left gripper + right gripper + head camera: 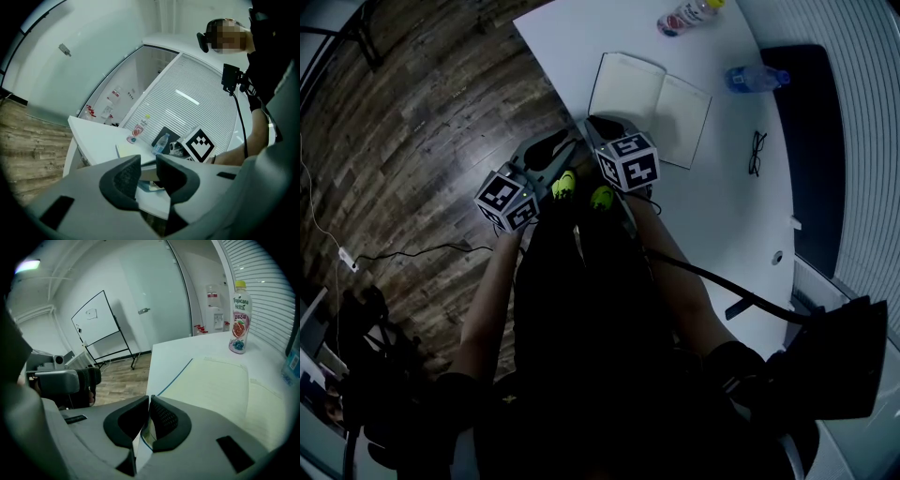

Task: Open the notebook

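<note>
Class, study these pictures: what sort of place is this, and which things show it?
Probably an office or meeting room: a white table with an open notebook, a whiteboard on a stand, and slatted blinds along the wall.

Grey left tongs (148, 164) and right tongs (148, 401) bear black pads (123, 180), checkered cubes (628, 161).

An office: rolling whiteboard (95, 318), white table (171, 361) (slatted blinds (272, 268) behind).

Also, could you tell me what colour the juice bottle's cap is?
The juice bottle's cap is yellow, clearest in the right gripper view.
</note>
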A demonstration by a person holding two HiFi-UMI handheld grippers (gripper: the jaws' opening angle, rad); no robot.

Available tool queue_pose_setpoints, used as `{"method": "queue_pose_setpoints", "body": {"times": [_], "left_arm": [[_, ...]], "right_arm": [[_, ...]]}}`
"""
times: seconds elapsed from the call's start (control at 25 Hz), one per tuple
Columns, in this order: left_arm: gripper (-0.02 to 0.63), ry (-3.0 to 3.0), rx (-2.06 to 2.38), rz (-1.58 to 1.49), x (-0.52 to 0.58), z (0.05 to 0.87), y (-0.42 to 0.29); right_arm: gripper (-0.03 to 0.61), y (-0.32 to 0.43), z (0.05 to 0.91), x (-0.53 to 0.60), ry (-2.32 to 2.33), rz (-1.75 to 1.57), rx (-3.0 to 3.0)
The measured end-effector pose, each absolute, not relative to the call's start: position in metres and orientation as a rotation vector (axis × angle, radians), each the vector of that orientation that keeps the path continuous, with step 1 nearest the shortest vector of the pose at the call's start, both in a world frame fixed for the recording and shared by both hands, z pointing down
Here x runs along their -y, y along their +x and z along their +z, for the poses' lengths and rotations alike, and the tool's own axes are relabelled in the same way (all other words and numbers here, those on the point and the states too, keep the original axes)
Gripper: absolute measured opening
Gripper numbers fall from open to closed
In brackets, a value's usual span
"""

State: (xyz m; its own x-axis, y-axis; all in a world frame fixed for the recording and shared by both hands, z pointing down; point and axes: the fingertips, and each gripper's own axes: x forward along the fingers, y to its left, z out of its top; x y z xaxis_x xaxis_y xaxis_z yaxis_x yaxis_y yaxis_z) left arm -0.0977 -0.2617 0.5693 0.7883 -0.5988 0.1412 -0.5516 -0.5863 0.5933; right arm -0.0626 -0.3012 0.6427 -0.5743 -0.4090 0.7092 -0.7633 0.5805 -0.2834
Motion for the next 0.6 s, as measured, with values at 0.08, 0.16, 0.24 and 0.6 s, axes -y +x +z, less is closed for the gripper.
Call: {"method": "queue_pose_setpoints", "body": {"times": [0.08, 0.16, 0.24, 0.6], "left_arm": [[0.091, 2.334, 0.852, -0.099, 0.261, 0.569, -0.1], [0.091, 2.33, 0.853, -0.101, 0.26, 0.569, -0.1], [0.091, 2.327, 0.851, -0.101, 0.26, 0.57, -0.1], [0.091, 2.321, 0.855, -0.093, 0.255, 0.572, -0.105]], "right_arm": [[0.026, -0.064, 0.645, 0.301, 0.928, 0.786, 2.217], [0.026, -0.065, 0.647, 0.301, 0.929, 0.787, 2.214], [0.026, -0.065, 0.65, 0.301, 0.929, 0.79, 2.21], [0.026, -0.066, 0.662, 0.3, 0.93, 0.808, 2.197]]}}
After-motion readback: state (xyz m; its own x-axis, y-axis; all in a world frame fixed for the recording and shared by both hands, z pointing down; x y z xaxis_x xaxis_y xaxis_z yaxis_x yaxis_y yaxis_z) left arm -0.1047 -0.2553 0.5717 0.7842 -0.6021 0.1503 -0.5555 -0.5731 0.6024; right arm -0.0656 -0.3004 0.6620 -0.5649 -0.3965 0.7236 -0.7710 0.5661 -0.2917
